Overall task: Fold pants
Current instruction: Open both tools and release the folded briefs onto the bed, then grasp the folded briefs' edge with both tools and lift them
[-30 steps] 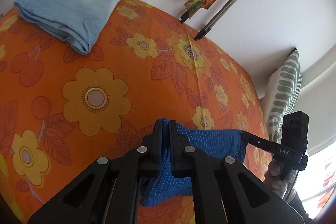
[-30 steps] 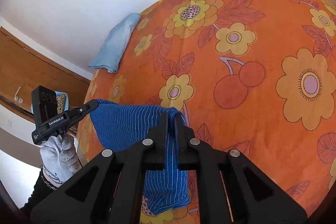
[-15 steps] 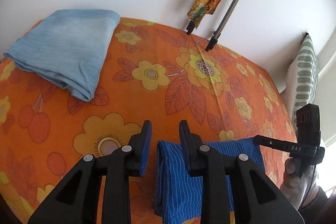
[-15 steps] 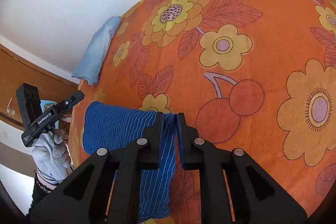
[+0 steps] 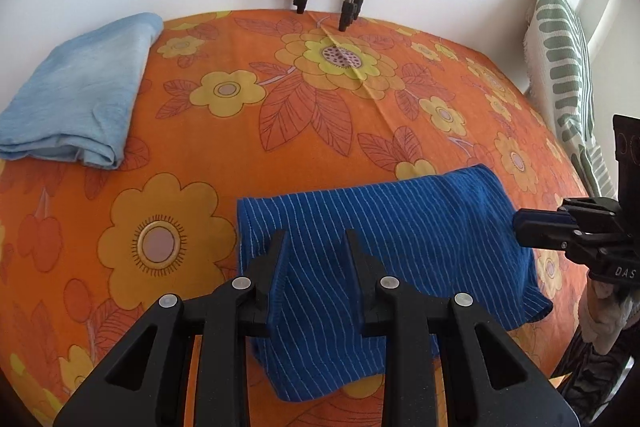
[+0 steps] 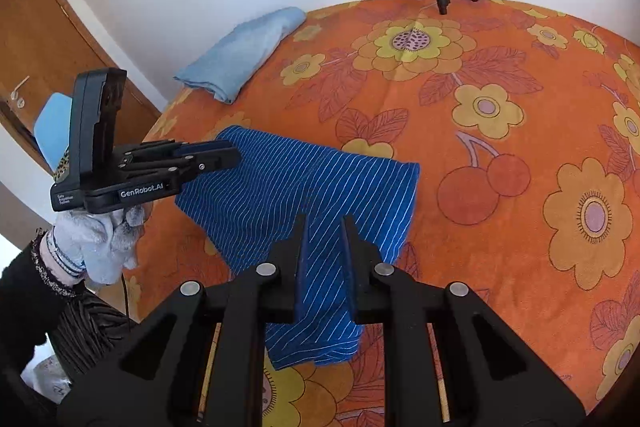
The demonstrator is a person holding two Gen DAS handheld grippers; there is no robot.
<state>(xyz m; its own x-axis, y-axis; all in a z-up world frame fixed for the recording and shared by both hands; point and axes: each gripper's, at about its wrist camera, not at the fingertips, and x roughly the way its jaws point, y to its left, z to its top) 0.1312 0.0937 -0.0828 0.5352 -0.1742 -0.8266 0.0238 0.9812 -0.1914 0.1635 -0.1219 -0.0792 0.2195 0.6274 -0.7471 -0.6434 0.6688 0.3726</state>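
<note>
The blue striped pants (image 5: 384, 247) lie folded into a compact rectangle near the front edge of the orange flowered bed (image 5: 280, 131), both the left claw (image 5: 316, 247) and right claw (image 6: 323, 231) standing open, nothing gripped, so the fold looks nearly finished and next likely comes smoothing or setting it aside.

Both wrist views close above the pants (image 5: 384, 227) (image 6: 304, 183), angled down toward the wall, left view from their left end, right from their right
</note>
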